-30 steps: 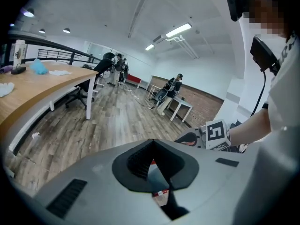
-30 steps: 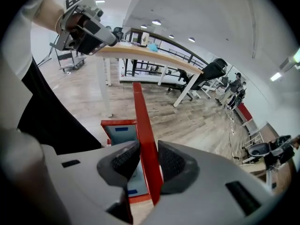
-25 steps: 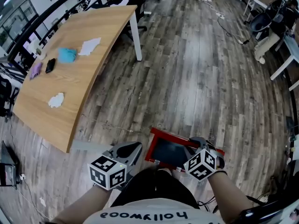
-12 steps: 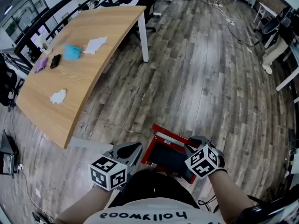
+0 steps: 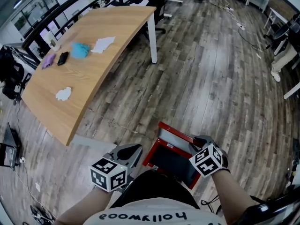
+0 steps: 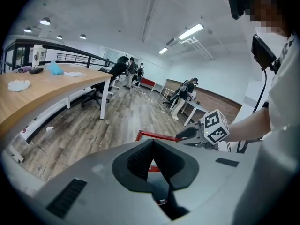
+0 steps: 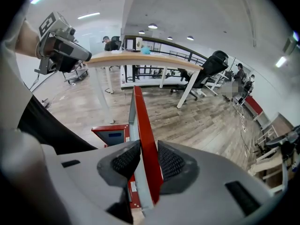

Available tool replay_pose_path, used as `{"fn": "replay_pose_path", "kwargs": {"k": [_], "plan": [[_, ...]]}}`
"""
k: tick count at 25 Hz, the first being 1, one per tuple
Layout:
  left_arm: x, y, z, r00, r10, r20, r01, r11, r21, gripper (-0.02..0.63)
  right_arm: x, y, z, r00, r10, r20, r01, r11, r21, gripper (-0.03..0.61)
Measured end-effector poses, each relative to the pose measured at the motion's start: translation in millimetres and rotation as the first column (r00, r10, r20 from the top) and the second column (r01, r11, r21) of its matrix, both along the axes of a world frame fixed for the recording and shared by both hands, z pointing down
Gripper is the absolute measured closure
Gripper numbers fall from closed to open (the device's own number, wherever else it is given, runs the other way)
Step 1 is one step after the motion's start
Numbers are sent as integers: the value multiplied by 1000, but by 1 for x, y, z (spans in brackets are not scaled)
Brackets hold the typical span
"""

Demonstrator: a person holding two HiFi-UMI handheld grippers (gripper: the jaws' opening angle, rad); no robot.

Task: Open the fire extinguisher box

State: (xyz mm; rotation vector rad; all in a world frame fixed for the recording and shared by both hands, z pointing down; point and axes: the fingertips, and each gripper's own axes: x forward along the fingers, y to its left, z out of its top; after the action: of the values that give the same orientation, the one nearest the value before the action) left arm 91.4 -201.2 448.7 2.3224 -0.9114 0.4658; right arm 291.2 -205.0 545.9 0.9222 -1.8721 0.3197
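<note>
The box stands on the wood floor just in front of the person's legs; its red door is swung away from it, so a gap shows between the door and the box frame; in the right gripper view the door is seen edge-on and runs straight away from the camera.

The right gripper has its fingers clamped on the red edge of the door, one pad on each face; the left gripper hangs just beside the door on its left, apart from it, its fingers together at the tips with nothing between them.

Beyond the box the floor is wide and free up to the far desks; the long table is well apart on the left, and its white leg is the nearest upright on that side; small cloths and a dark phone lie on the table.

A blue label is on the box and a small white sticker on the inner side of the door, both too small to read; the print on the person's shirt seems to read "Hollywood", seen upside down; each gripper carries a cube with black and white square markers.
</note>
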Motion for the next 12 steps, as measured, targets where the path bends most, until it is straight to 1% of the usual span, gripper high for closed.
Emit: {"fn": "replay_pose_path", "kwargs": {"k": [5, 12], "plan": [[-2, -3, -3, 1000, -17, 6, 17, 1000, 7, 607, 4, -7, 2, 1000, 6, 0, -6, 1000, 0, 460], [-17, -1, 1, 998, -47, 29, 47, 999, 1, 607, 11, -18, 9, 998, 25, -52, -25, 1000, -4, 463]]}}
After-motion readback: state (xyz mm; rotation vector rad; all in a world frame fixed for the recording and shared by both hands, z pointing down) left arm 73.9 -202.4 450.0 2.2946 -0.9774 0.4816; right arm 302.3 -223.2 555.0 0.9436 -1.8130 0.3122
